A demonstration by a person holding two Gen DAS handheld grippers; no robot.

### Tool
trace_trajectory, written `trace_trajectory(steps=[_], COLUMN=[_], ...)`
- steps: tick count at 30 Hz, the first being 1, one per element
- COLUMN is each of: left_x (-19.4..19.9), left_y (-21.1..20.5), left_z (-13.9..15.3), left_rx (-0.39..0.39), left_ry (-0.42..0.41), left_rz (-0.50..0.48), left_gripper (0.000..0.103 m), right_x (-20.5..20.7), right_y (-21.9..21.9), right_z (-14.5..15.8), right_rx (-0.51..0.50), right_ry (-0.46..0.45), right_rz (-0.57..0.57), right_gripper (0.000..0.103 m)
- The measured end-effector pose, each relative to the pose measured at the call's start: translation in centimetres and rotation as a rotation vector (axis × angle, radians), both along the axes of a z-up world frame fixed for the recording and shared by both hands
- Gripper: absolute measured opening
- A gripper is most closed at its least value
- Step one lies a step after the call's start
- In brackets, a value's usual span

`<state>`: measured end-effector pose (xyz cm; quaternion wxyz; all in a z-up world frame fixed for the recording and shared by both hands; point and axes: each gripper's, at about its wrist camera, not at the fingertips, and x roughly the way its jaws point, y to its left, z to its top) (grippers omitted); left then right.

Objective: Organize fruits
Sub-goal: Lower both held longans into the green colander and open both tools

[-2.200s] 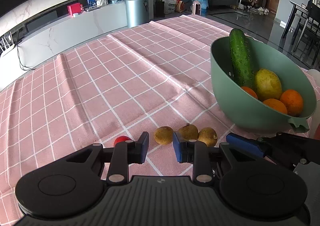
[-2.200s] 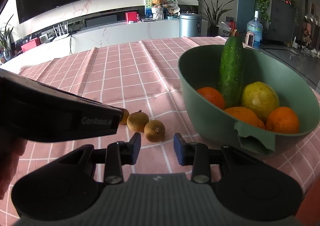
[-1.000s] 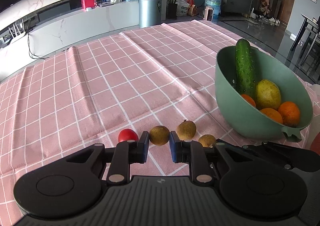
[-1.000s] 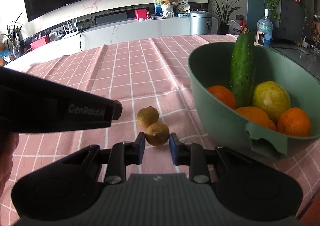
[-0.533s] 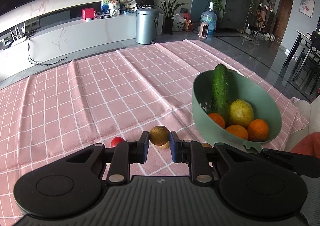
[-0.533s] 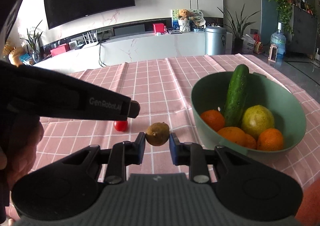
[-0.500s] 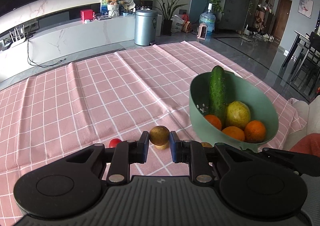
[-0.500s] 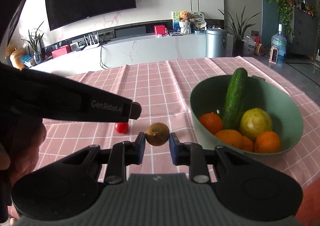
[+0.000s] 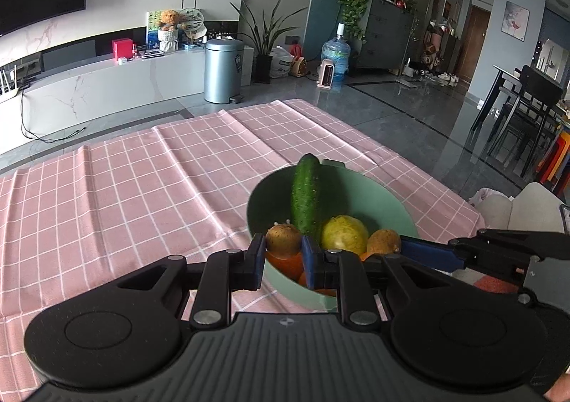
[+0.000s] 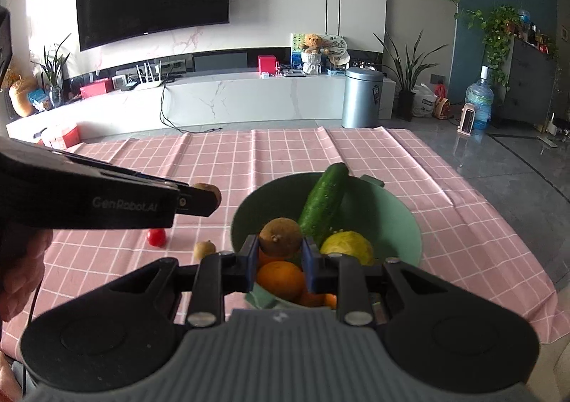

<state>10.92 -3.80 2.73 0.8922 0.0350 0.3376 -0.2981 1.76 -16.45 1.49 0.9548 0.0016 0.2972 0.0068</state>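
Note:
My left gripper [image 9: 283, 256] is shut on a small brown fruit [image 9: 283, 241], held in the air just before the near left rim of the green bowl [image 9: 392, 202]. My right gripper [image 10: 280, 252] is shut on a second brown fruit [image 10: 280, 237], held above the near side of the bowl [image 10: 409, 223]. In the bowl lie a cucumber [image 10: 324, 202], a yellow-green fruit [image 10: 347, 247] and oranges [image 10: 281, 279]. A third brown fruit [image 10: 204, 248] and a small red fruit [image 10: 156, 237] rest on the cloth left of the bowl.
A pink checked cloth [image 9: 142, 188] covers the table, with folds running away from me. The table's right edge [image 10: 516, 259] drops to a grey floor. A hand [image 10: 17, 259] holds the left gripper's body at the left of the right wrist view.
Both grippers shut on brown fruits lying on the cloth, then rose with them and moved towards the bowl. The bowl now sits lower and nearer the middle in both views.

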Motion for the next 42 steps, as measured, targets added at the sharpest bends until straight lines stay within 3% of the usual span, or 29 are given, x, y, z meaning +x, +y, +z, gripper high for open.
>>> trace_trajectory(steps=[12, 28, 37, 42], left_x=[1.5, 3.3, 3.6, 3.0], left_y=[-5.6, -7.3, -7.4, -7.4], left_z=[-1.7, -4.9, -4.9, -4.5], left_rx=[0.065, 0.143, 0.136, 0.149], left_ry=[0.086, 0.188, 0.189, 0.147], left_rz=[-0.083, -0.097, -0.096, -0.105], left_gripper=[0.024, 0.024, 0.024, 0.028], right_x=[3.4, 6.3, 6.4, 6.4], right_y=[-5.5, -6.6, -6.6, -6.7], right_z=[-1.1, -3.7, -3.7, -3.6], right_rx=[-0.09, -0.104, -0.099, -0.099], right_ry=[0.145, 0.259, 0.264, 0.263], right_rz=[0.019, 0.071, 0.072, 0.057], right_gripper=[0.021, 0.021, 0.022, 0.023])
